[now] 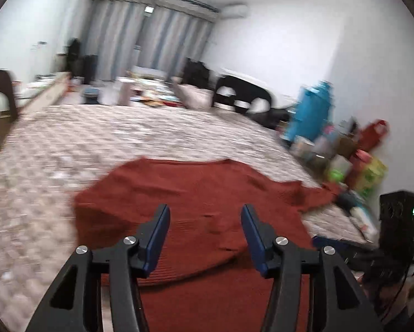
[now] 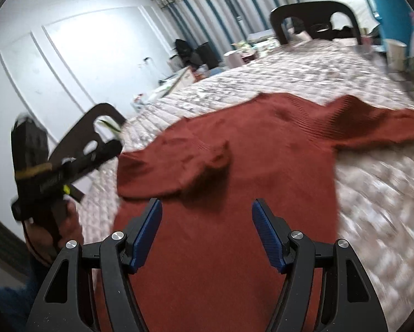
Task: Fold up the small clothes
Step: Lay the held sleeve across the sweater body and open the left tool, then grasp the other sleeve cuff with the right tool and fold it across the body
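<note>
A rust-red knitted sweater lies spread on the quilted table cover. Its left sleeve is folded over the body, and the other sleeve stretches out to the right. My left gripper hovers over the sweater's near part, jaws apart, nothing between the blue pads. My right gripper is also open above the sweater, with nothing between its pads. In the right wrist view the left gripper's body shows at the left edge in a hand.
Dark chairs stand at the table's far end and at its left side. A blue jug and packets, boxes and jars crowd the table's right edge by the wall. Curtains hang at the back.
</note>
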The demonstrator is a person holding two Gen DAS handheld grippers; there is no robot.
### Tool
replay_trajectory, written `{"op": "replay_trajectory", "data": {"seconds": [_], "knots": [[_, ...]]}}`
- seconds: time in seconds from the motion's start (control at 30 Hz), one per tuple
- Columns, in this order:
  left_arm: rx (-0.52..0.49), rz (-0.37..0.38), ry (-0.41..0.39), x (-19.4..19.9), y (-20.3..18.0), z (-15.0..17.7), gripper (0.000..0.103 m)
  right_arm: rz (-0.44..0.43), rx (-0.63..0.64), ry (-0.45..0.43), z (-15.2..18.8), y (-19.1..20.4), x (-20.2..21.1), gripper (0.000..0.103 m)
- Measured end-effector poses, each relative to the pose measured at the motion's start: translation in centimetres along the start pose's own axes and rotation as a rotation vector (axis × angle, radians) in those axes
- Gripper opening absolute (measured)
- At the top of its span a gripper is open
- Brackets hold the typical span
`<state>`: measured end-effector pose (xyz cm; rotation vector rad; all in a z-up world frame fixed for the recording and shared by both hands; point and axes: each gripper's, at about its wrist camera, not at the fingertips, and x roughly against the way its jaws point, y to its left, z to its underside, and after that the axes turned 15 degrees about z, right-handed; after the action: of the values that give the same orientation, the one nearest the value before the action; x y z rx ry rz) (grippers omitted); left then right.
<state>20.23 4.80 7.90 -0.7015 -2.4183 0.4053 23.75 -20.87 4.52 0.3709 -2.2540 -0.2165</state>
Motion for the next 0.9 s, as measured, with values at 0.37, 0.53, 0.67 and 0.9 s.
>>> {"op": "replay_trajectory", "data": {"seconds": [0.37, 0.53, 0.67, 0.9], "knots": [[0.131, -0.161, -0.008, 2.1, 6.6, 1.6, 0.056, -0.083, -0.04, 0.26, -3.3, 1.5, -11.5, 0.015], [0.116, -0.14, -0.021, 2.1, 6.5, 1.0, 0.056, -0.104, -0.038, 0.135, -5.9, 1.3, -9.1, 0.01], [0.11, -0.105, -0.015, 0.9, 6.0, 0.3, 0.056, -0.029, -0.077, 0.054, -7.3, -2.0, -8.3, 0.01], [0.106, -0.031, 0.063, -3.5, 4.9, 0.0, 0.056, 0.023, -0.146, 0.136, -6.3, -6.7, -11.0, 0.01]]}}
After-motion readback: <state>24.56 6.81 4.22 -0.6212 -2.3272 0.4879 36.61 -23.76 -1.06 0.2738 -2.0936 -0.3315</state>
